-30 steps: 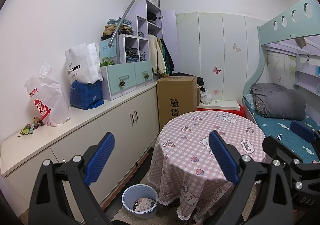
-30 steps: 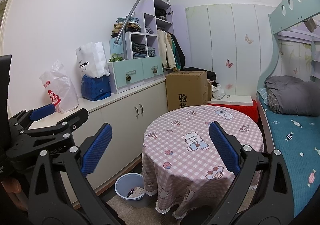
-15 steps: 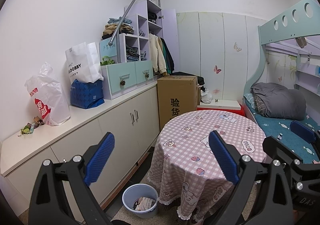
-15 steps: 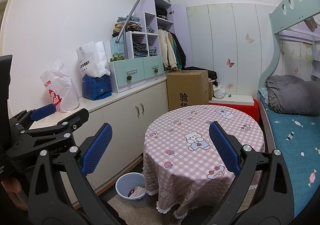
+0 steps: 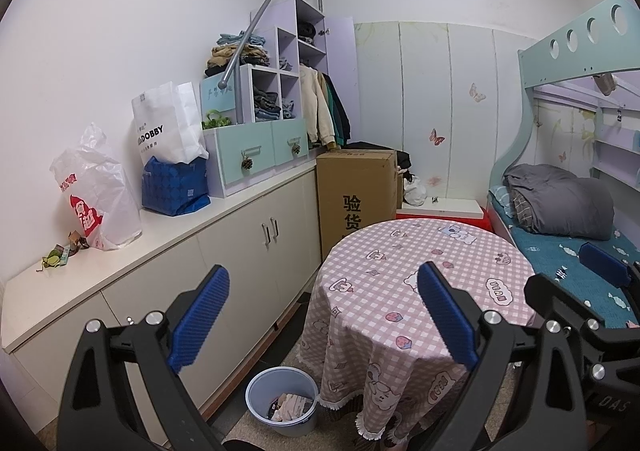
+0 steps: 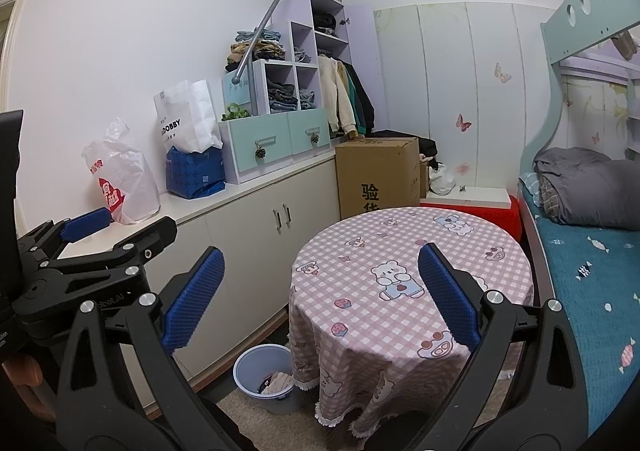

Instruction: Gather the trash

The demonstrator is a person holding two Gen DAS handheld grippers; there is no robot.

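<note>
Left gripper (image 5: 322, 315): we hold it with jaws wide apart and nothing between the blue pads (image 5: 199, 318); in the right wrist view it shows at the left edge (image 6: 120, 227), also spread.
Right gripper (image 6: 320, 297): we hold it wide too, empty; its tip shows at the right edge of the left wrist view (image 5: 576, 271).
Bin (image 5: 256, 391): on the floor below and between the left gripper's fingers, just beside the table's cloth hem; there are paper scraps inside (image 5: 290, 405). In the right wrist view it sits low, nearer the left finger (image 6: 248, 365).
Table (image 5: 404, 251): round, under a pink checked cloth, straight ahead of both grippers; its top is bare of loose items as far as we can see.
Counter (image 5: 168, 231): runs along the wall to the left of the left gripper.
Wrappers (image 5: 60, 253): small crumpled bits on the counter, far left of the left gripper, just beside the white plastic bag (image 5: 96, 191).
Further along the counter: a blue bag (image 5: 174, 187) with a white paper bag (image 5: 164, 127) standing in it, then a drawer unit (image 5: 256, 155).
Box (image 5: 356, 187): brown cardboard, beyond the table.
Bed (image 5: 560, 203): to the right, with a grey duvet.
</note>
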